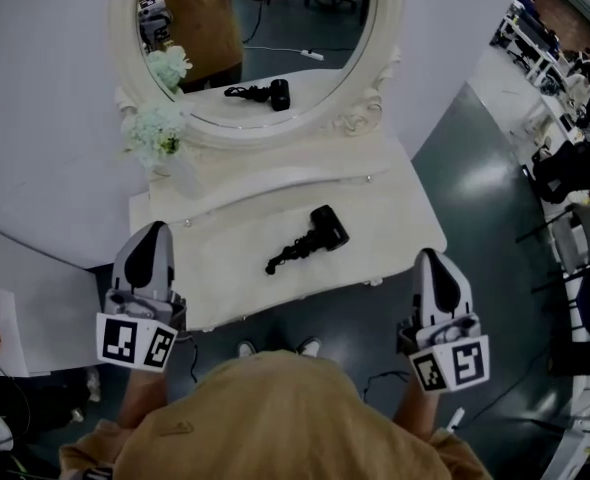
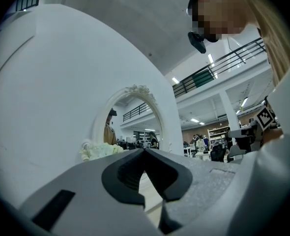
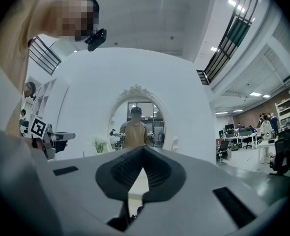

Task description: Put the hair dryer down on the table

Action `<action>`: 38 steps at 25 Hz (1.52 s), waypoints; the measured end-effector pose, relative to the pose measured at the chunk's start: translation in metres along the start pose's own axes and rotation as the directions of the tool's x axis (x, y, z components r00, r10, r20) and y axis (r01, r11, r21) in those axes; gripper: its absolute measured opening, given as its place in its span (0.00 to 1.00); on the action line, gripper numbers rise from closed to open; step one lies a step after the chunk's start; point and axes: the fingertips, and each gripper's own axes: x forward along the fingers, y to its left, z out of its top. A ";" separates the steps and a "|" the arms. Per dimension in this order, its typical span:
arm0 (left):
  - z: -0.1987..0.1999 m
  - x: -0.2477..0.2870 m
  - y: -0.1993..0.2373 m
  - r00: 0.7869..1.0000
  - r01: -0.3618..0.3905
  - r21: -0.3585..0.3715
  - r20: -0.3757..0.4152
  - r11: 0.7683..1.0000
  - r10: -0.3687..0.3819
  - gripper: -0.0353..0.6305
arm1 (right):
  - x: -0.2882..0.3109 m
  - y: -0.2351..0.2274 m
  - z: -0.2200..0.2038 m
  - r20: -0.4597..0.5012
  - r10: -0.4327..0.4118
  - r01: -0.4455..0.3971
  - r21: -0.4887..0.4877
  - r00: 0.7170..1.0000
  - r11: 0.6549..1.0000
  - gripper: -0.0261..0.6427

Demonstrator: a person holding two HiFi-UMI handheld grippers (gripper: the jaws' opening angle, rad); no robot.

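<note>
Cream-white and curved, the bench [image 1: 395, 218] is standing under an oval mirror [image 1: 265, 28] in the head view. A black hair dryer [image 1: 310, 236] is lying flat mid-bench, its blocky head pointing to two o'clock and its thinner end to eight. The left claw [image 1: 153, 233] and right claw [image 1: 430, 258] are hovering at the near edge, well apart from it. White flowers [image 1: 157, 133] are sitting at ten o'clock.

Seen in the left gripper view, the left claw [image 2: 145, 151] is holding its jaws pressed together on nothing, and its body is hiding the hair dryer.

Seen in the right gripper view, the right claw [image 3: 143, 149] is likewise closed and empty, while the mirror is reflecting the person.
</note>
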 end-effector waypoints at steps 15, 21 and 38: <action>-0.002 0.005 -0.001 1.000 0.003 0.004 0.011 1.000 -0.003 0.06 | 0.010 0.004 -0.005 -0.017 0.024 -0.024 -0.015 1.000 1.000 0.04; -0.007 0.007 -0.006 1.000 0.009 -0.002 0.015 1.000 -0.009 0.06 | 0.008 -0.001 -0.008 -0.013 0.016 -0.016 -0.029 1.000 0.999 0.04; -0.008 0.001 -0.011 1.000 0.022 -0.002 0.011 1.000 -0.022 0.06 | -0.002 0.002 -0.014 -0.003 -0.003 0.003 -0.004 1.000 1.000 0.04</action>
